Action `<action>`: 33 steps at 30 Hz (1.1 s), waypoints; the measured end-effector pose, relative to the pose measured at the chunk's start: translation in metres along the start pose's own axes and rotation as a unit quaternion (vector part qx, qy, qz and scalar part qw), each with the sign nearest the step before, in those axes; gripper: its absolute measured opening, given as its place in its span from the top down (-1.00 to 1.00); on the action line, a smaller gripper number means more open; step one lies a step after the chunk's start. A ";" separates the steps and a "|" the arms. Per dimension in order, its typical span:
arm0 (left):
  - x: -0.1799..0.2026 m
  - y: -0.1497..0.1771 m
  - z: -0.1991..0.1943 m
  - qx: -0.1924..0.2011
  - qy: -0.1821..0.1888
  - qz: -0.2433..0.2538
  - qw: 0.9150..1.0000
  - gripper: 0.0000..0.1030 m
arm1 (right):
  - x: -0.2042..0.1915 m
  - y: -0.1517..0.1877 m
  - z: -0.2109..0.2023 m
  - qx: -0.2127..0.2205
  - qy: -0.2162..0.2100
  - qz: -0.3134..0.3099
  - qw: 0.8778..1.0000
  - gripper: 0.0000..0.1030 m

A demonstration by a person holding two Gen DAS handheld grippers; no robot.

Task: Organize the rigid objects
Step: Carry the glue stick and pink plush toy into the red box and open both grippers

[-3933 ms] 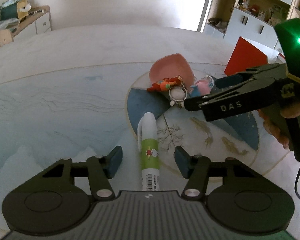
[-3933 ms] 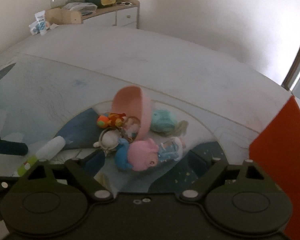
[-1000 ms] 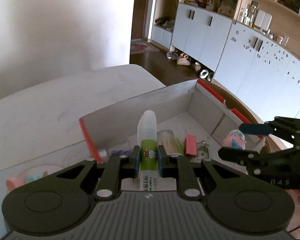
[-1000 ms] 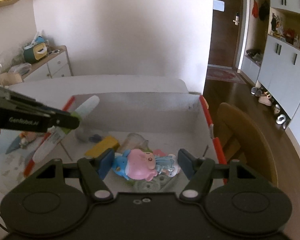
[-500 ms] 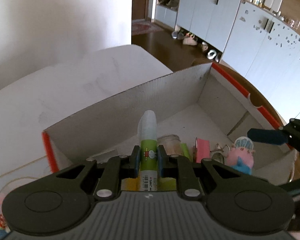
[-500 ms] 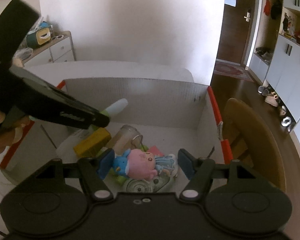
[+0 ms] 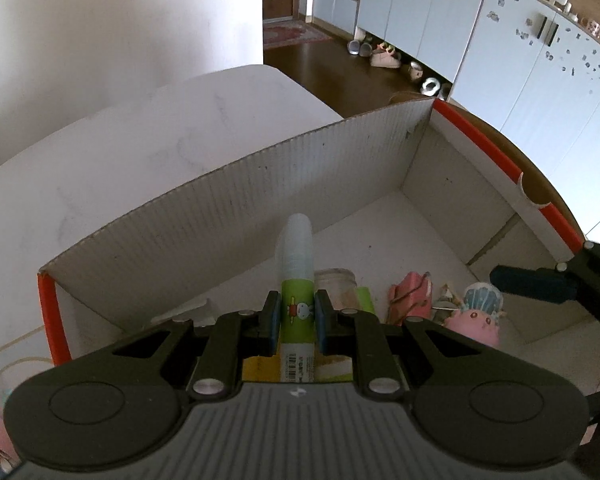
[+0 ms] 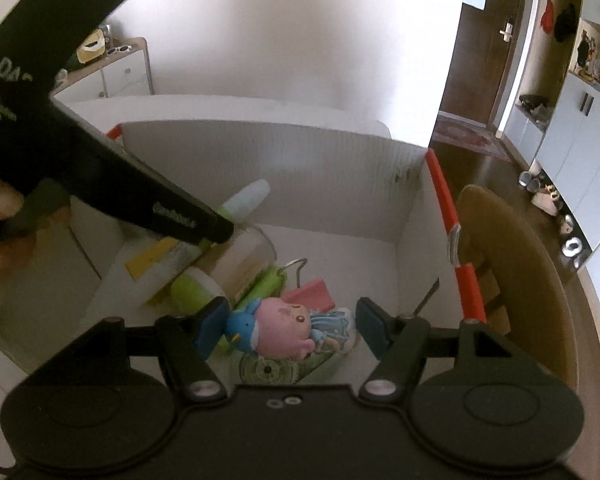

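Observation:
A white glue stick [image 7: 298,276] with a green label is clamped between the blue pads of my left gripper [image 7: 296,312], cap pointing forward over the open cardboard box [image 7: 260,200]. In the right wrist view the left gripper [image 8: 220,232] reaches in from the left, and the glue stick's cap [image 8: 248,198] shows past its fingers. My right gripper [image 8: 288,324] is shut on a pink and blue toy figure [image 8: 288,328], held just above the box's contents. The toy figure [image 7: 476,312] also shows under a right finger [image 7: 532,282].
The red-edged box [image 8: 280,168] holds a clear jar [image 8: 244,256], a yellow pack [image 8: 152,258], green items, a pink clip [image 8: 314,294] and a key ring. A wooden chair [image 8: 512,264] stands right of the box. The white table [image 7: 140,128] lies beyond the box.
My left gripper with the glue stick has sunk and moved in over the box. The right gripper with the toy has dropped a little toward the items inside.

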State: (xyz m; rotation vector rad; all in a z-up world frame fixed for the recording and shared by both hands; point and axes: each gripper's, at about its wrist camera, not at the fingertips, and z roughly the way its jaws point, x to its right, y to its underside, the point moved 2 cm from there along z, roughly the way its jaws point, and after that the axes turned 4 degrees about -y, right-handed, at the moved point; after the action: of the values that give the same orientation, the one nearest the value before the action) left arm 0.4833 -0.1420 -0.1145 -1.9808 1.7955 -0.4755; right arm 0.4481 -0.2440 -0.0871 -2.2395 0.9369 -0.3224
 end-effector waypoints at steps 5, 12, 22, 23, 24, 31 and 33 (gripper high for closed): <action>-0.001 -0.001 0.001 -0.003 -0.007 -0.001 1.000 0.68 | 0.000 0.004 0.004 -0.006 -0.002 0.005 1.000 -0.34; -0.003 0.004 0.005 -0.018 -0.018 -0.008 1.000 0.67 | -0.002 0.007 0.004 -0.017 -0.003 0.007 1.000 -0.35; 0.006 0.012 -0.001 -0.027 -0.023 0.006 0.999 0.66 | -0.003 0.007 -0.013 -0.005 -0.006 0.032 0.999 -0.47; 0.006 0.013 -0.003 -0.026 -0.023 0.006 0.999 0.66 | -0.004 0.007 -0.017 -0.002 -0.008 0.035 0.999 -0.47; 0.006 0.014 -0.005 -0.025 -0.023 0.007 0.999 0.66 | -0.004 0.006 -0.020 0.000 -0.009 0.038 0.999 -0.48; 0.004 0.026 -0.028 -0.003 -0.023 0.003 1.000 0.60 | -0.005 0.002 -0.043 0.021 -0.016 0.060 0.998 -0.51; 0.004 0.027 -0.036 0.005 -0.019 0.001 1.000 0.60 | -0.006 0.001 -0.050 0.027 -0.019 0.064 0.997 -0.52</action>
State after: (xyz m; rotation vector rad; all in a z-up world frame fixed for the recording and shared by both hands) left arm 0.4421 -0.1513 -0.0982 -1.9679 1.7686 -0.4415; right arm 0.4209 -0.2648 -0.0507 -2.1171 1.0341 -0.2429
